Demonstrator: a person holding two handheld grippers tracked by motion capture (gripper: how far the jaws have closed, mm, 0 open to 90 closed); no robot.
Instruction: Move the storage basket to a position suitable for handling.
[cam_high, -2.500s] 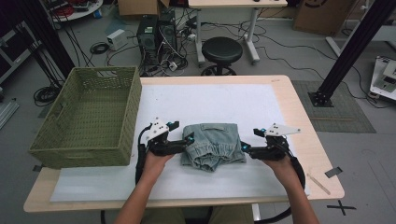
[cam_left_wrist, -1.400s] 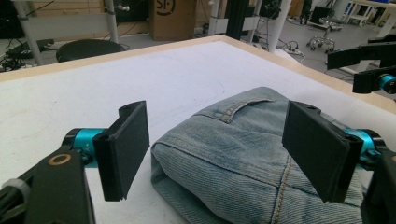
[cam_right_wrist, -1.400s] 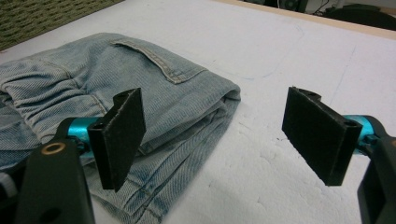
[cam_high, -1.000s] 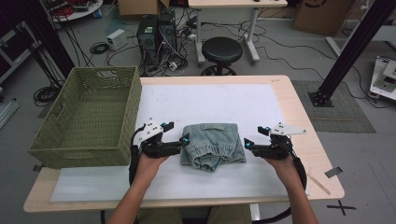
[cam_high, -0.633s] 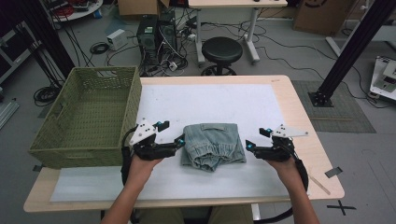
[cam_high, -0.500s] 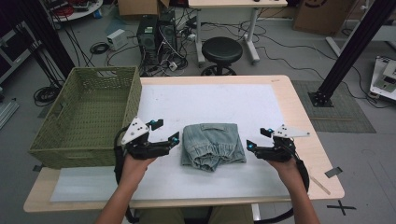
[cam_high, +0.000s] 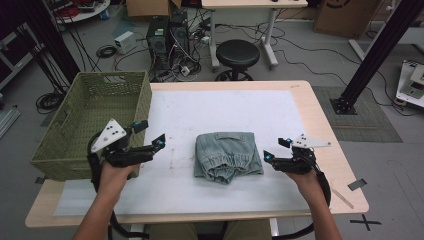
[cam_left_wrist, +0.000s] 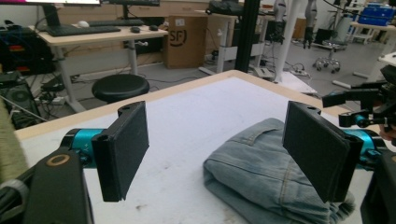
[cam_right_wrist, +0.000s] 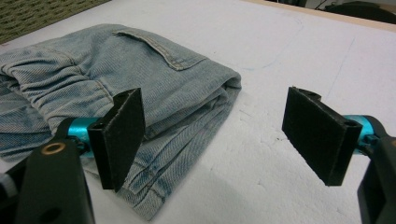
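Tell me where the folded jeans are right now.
In the high view the folded jeans lie on the white mat near the table's front edge, between the left hand-held gripper and the right hand-held gripper, touching neither.

Lab: computer towers (cam_high: 167, 35), floor cables (cam_high: 105, 50)

Folded jeans (cam_high: 227, 156): pale blue denim, faded, lighter along seams and gathered waistband. Tabletop (cam_high: 320, 120): light wood edge. White sheet (cam_high: 220, 112): few faint brown smudges. Basket (cam_high: 92, 120): olive green, woven mesh pattern. Left gripper (cam_high: 150, 135): black body, black jaws, teal-blue accents, pale grey plate. Right gripper (cam_high: 276, 149): same black, teal, grey. Stool (cam_high: 237, 52): black seat.
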